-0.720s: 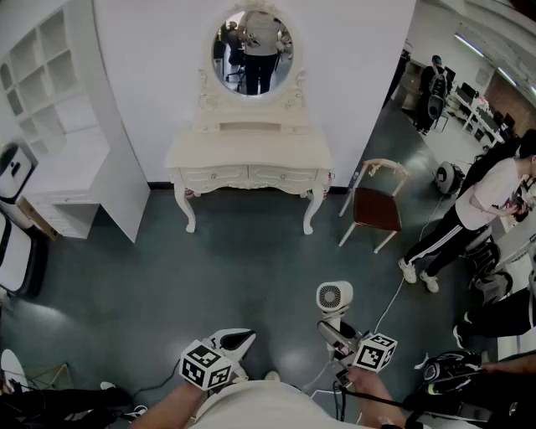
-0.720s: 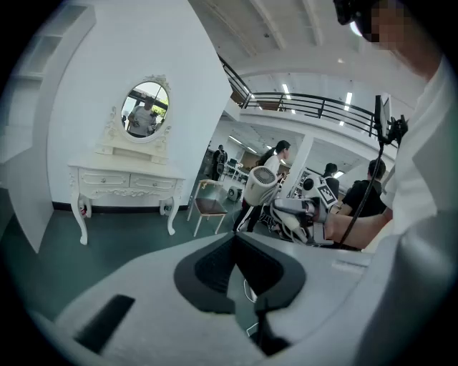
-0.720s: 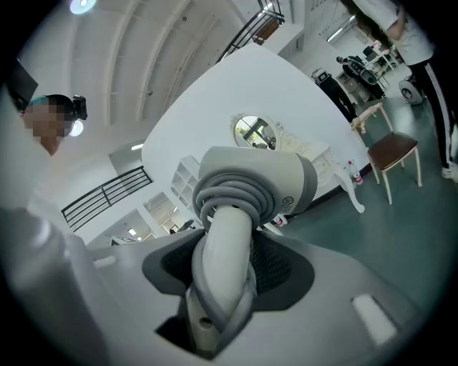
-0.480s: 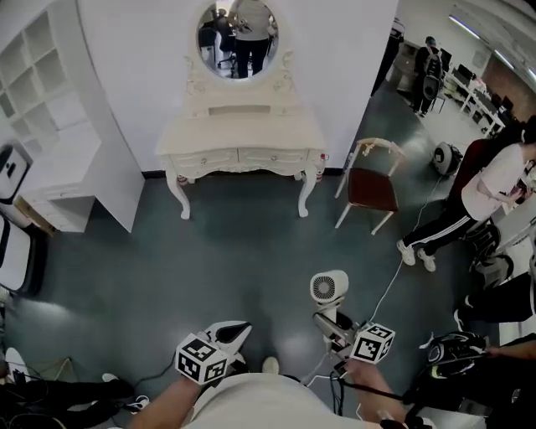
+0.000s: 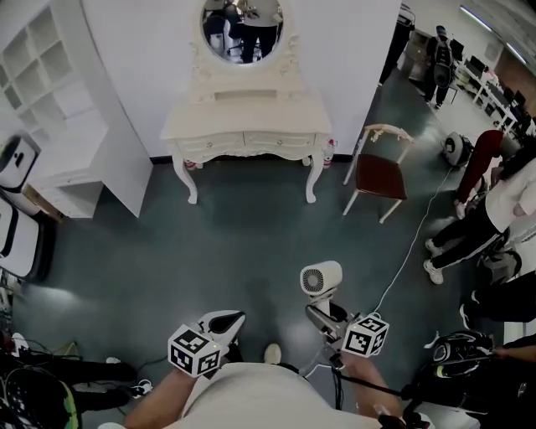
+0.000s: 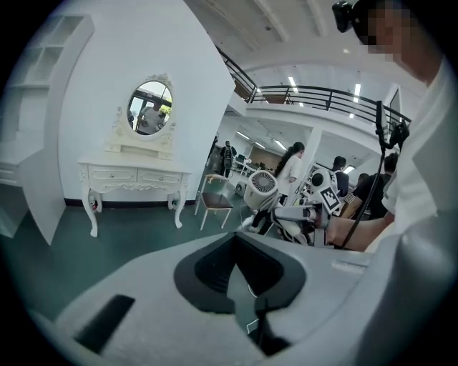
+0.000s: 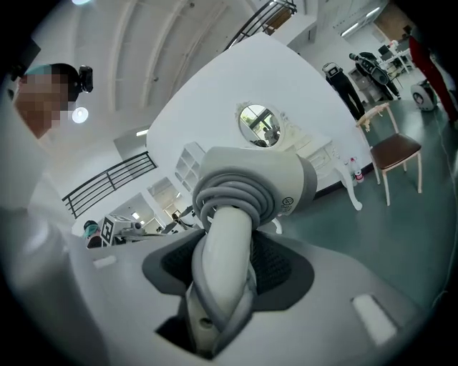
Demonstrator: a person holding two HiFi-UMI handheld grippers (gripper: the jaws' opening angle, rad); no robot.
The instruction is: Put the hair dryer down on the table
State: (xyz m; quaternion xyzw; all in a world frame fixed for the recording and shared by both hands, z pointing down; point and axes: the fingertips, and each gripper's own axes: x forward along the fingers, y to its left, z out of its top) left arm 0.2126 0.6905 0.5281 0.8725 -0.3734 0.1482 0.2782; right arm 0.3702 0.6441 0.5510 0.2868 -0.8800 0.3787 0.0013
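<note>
A white hair dryer (image 5: 321, 278) with its grey cord wound round the handle stands upright in my right gripper (image 5: 325, 318), which is shut on the handle. In the right gripper view the hair dryer (image 7: 250, 182) fills the middle, its handle running down between the jaws of that gripper (image 7: 222, 261). My left gripper (image 5: 228, 322) hangs at the lower left with its jaws together and nothing in them. The left gripper view shows its own jaws (image 6: 240, 286) and the hair dryer (image 6: 260, 190) off to the right. The cream dressing table (image 5: 247, 134) stands far ahead against the wall.
An oval mirror (image 5: 242, 20) tops the dressing table. A chair (image 5: 378, 186) with a red seat stands to its right, a white shelf unit (image 5: 59, 109) to its left. People (image 5: 502, 201) stand at the right, and a cable (image 5: 410, 251) trails over the dark green floor.
The right gripper and the hair dryer have drifted a little left and forward in the head view. The person at the right has moved further right. The left gripper keeps its place.
</note>
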